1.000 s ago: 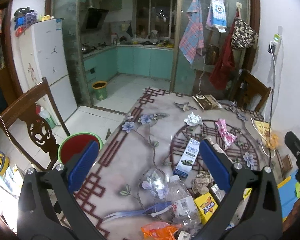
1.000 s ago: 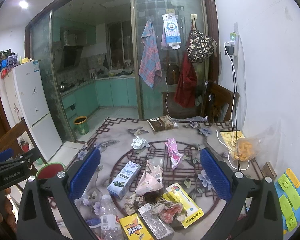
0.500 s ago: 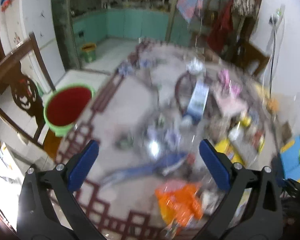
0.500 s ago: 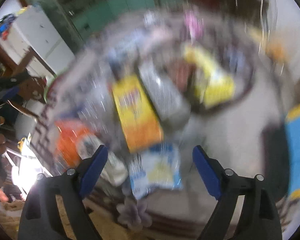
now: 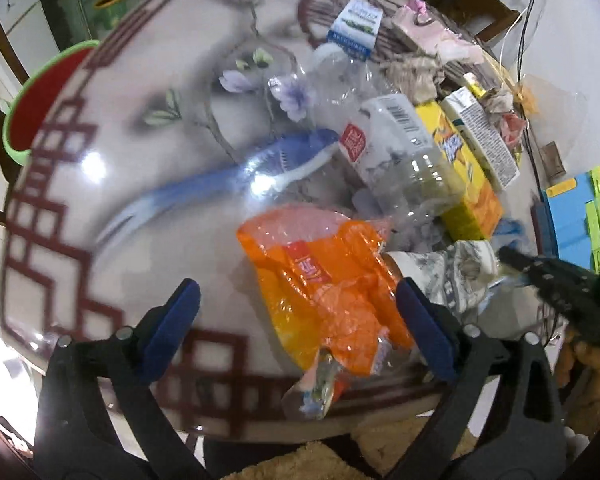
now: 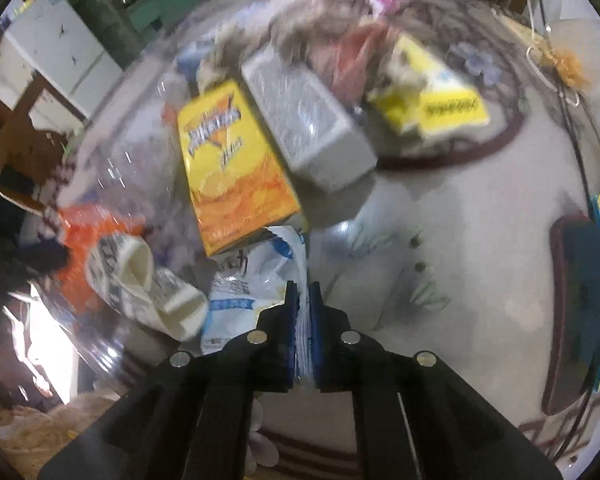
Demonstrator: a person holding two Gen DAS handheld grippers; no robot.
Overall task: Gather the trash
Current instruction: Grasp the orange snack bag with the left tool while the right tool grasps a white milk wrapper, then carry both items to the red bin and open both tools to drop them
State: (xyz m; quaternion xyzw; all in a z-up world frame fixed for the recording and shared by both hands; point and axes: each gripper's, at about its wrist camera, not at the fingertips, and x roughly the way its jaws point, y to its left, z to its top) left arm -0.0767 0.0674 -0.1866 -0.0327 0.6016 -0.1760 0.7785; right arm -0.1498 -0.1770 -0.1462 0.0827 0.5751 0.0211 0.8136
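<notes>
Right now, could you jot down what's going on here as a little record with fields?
Place: round table with a flower pattern, littered with trash
Left claw: jaws closing, orange plastic wrapper between them, pads not yet pressing
Right claw: shut on white and blue plastic bag
Other trash: clear plastic bottle, yellow snack box, grey carton
Bin: red bucket with green rim beside the table
</notes>
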